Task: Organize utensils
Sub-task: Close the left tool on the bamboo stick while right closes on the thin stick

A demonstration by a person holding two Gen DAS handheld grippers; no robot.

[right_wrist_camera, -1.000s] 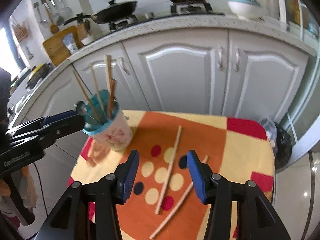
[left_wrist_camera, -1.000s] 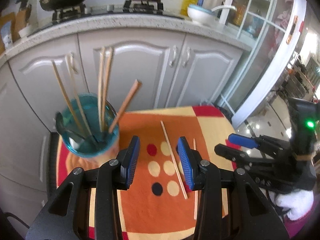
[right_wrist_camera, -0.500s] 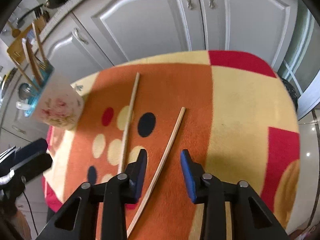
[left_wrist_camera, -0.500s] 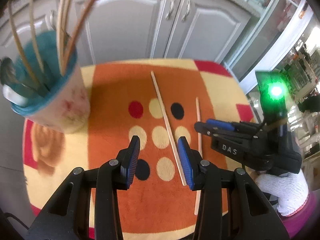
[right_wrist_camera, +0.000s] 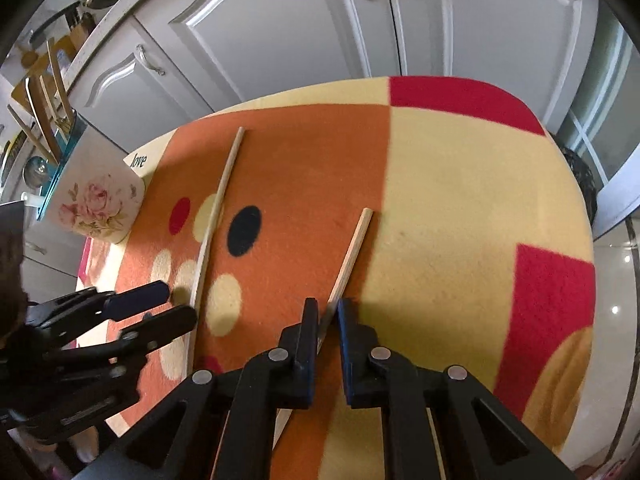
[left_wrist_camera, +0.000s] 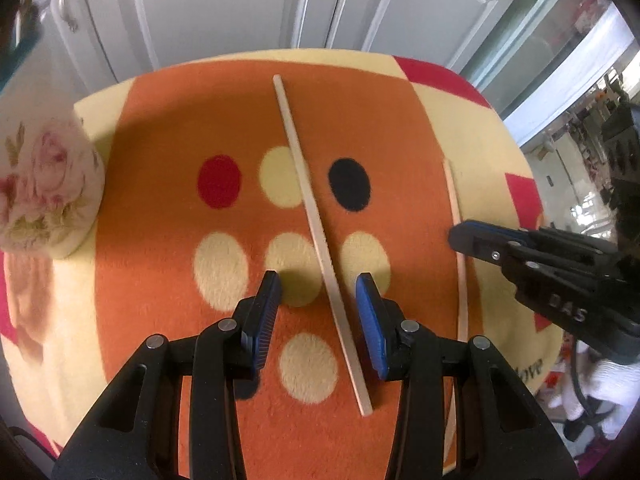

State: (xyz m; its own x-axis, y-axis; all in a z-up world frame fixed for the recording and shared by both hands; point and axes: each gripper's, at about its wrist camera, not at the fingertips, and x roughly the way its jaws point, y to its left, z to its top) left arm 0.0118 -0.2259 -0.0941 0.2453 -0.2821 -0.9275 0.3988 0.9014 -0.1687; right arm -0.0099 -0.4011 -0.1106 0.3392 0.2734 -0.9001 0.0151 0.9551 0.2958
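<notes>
A bench (left_wrist_camera: 472,128) covered by a fleecy cloth (right_wrist_camera: 460,184) in orange, cream and red, with coloured dots, is seen from both wrist cameras. Two wooden chopsticks lie on it, well apart from each other.

The left chopstick (left_wrist_camera: 308,208) runs from the far middle of the orange field toward the near side. The left gripper (left_wrist_camera: 318,286) is held low over its near part, with the jaws spread wide: the stick passes between them, closer to the right pad, and neither pad is seen pressing on it.

The right chopstick (right_wrist_camera: 352,252) lies at the border of the orange and cream areas, slanting from far right to near left. The right gripper (right_wrist_camera: 328,312) is set over its near part. Its jaws have just been closing and are now drawn almost together, with the stick between them; it appears to be pinched, though contact on both pads is not clearly shown. In the left wrist view the same gripper (left_wrist_camera: 460,236) is seen from the side, its tip at the stick (left_wrist_camera: 454,200).

A flowered cup (right_wrist_camera: 96,208) with a teal rim stands at the far left of the cloth, and several utensils (right_wrist_camera: 44,112) stand upright in it. White cabinet doors (right_wrist_camera: 280,28) are seen behind the bench. A white-gloved hand (left_wrist_camera: 600,384) is partly seen at the right edge.
</notes>
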